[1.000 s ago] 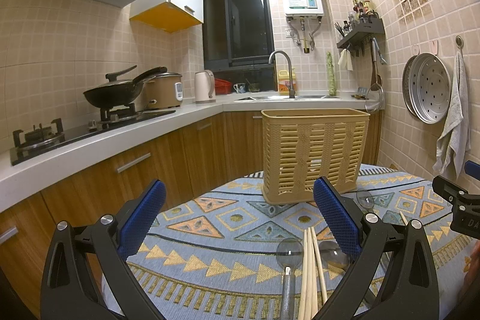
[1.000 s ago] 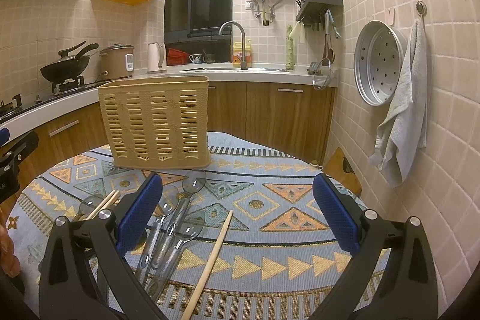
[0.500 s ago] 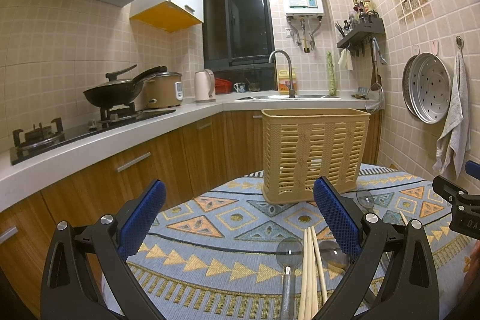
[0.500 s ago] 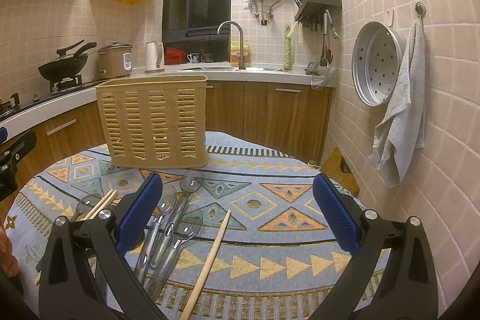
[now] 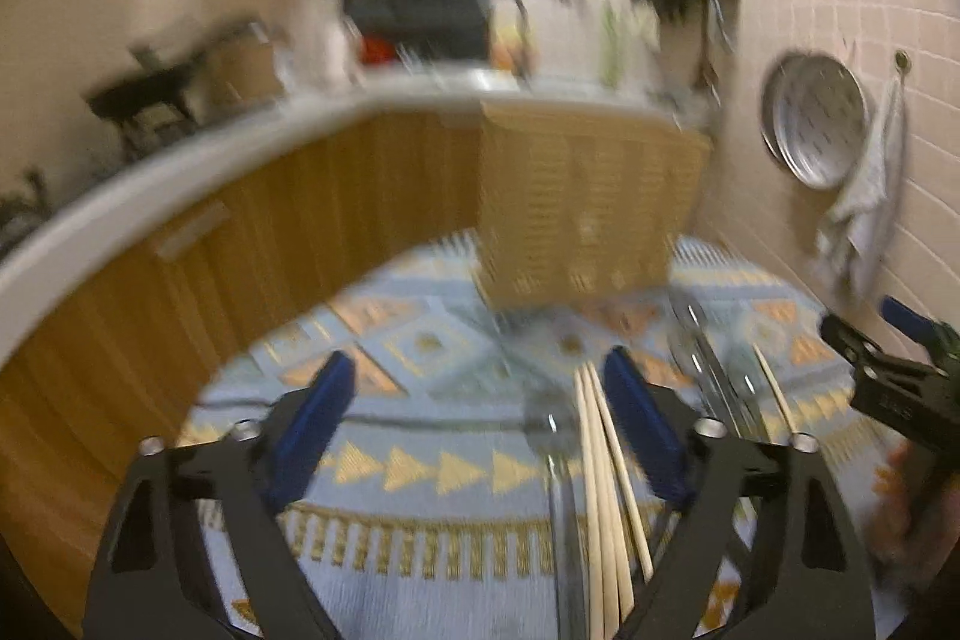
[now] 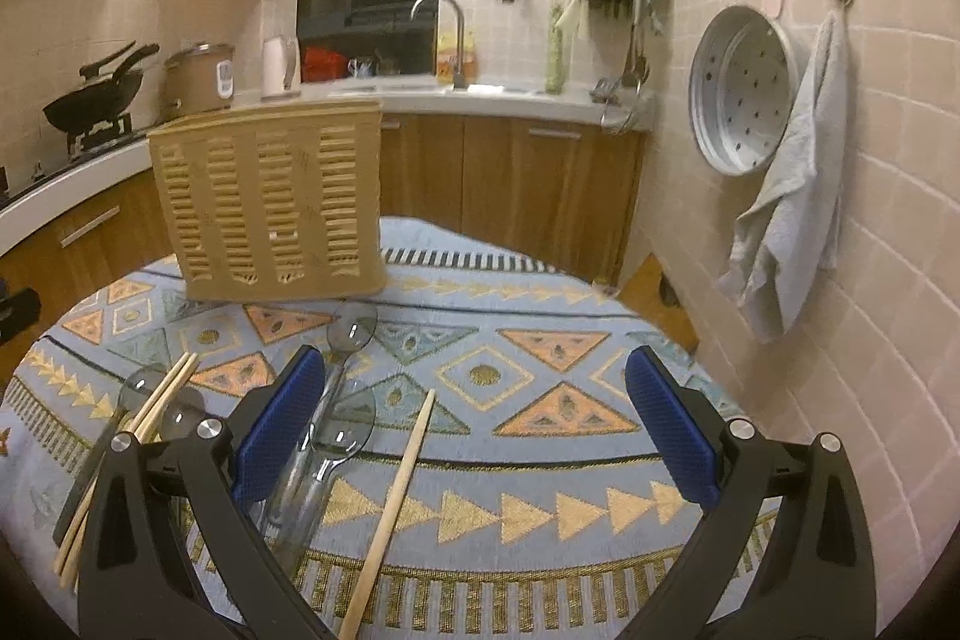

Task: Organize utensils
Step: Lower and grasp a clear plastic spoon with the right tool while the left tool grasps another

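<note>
A tan slotted utensil basket stands upright at the back of the patterned tablecloth. My left gripper hovers over the cloth, its jaws closing. A bundle of wooden chopsticks and a metal spoon lie below, near its right finger, untouched by the pads. This view is blurred. My right gripper is open and holds nothing. Under it lie clear spoons, one loose chopstick, and a chopstick pair further left.
A white counter with wooden cabinets runs behind and left of the table, with a wok and a rice cooker on it. A metal steamer tray and a grey towel hang on the right wall.
The left gripper has swung and tilted down towards the cloth, blurring its view, and its fingers have come closer together. The right gripper has dipped slightly.
</note>
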`<state>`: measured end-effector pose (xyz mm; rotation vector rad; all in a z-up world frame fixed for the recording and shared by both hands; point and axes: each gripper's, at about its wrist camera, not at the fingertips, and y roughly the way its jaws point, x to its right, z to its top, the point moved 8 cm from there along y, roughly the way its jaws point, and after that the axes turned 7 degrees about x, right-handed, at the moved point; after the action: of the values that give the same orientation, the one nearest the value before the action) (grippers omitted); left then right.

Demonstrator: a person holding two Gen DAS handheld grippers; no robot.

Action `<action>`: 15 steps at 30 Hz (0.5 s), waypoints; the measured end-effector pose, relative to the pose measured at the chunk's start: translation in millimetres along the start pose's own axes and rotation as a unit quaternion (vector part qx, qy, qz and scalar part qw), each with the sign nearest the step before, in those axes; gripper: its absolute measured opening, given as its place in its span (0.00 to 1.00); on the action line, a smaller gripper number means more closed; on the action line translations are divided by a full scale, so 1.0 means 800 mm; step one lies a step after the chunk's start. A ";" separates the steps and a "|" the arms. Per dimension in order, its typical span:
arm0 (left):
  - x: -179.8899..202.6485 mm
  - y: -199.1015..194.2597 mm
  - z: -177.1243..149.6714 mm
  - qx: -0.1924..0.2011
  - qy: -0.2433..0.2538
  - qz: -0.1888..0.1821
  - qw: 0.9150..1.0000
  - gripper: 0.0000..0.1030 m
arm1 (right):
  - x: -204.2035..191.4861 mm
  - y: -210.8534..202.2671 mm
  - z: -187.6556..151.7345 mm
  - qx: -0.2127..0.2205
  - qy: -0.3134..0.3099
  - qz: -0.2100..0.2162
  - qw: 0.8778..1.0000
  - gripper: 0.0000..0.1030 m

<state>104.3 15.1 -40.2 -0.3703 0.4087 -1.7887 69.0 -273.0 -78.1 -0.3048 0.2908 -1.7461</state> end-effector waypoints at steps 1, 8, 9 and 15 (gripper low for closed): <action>-0.003 0.007 -0.001 -0.030 -0.001 -0.015 0.999 0.69 | 0.000 0.003 0.000 -0.013 -0.002 -0.003 1.000 0.93; 0.011 0.044 -0.040 -0.165 0.001 -0.098 0.981 0.49 | -0.021 0.005 0.014 -0.069 -0.049 0.032 0.996 0.72; 0.015 0.049 -0.046 -0.177 0.005 -0.098 0.979 0.46 | -0.025 0.005 0.016 -0.077 -0.058 0.038 0.995 0.70; 0.052 0.067 -0.068 -0.219 0.057 -0.089 0.970 0.33 | -0.042 0.017 0.017 -0.124 -0.073 0.074 0.987 0.43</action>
<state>115.5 -33.1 -112.1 -0.6308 0.8829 -1.8917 92.9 -243.4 -71.8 -0.5759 0.4144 -1.5341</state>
